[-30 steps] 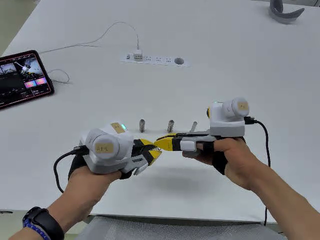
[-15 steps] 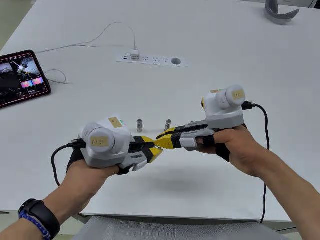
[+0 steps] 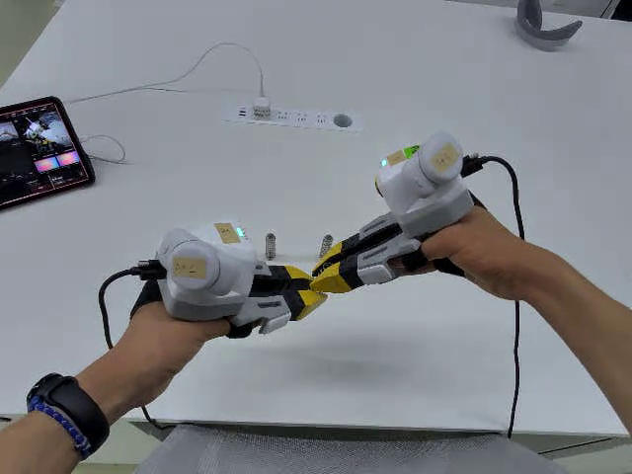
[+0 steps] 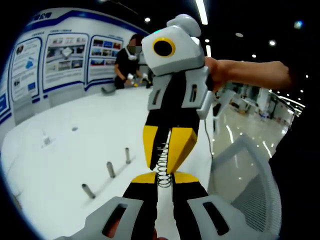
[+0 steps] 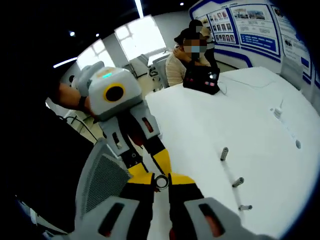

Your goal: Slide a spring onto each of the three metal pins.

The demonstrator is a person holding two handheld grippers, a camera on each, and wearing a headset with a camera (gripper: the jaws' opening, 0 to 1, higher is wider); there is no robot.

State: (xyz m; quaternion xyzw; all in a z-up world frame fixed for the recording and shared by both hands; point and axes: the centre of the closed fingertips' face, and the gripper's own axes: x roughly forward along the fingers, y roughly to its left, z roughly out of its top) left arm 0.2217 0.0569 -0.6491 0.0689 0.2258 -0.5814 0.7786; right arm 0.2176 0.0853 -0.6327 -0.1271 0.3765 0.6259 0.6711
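Our left gripper (image 4: 163,181) and right gripper (image 5: 161,181) meet tip to tip, both clenched on a small coiled metal spring (image 4: 162,167) between them.

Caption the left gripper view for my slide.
Mid-air, the left gripper and right gripper pinch one spring between their fingers; three metal pins stand on the white table.

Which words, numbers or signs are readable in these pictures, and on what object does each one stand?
No text is readable.
Tan stickers on the left gripper: faint marks, too small.
Tan sticker on the right gripper: too small.
Wall posters: blurred.
Tablet screen: too small.
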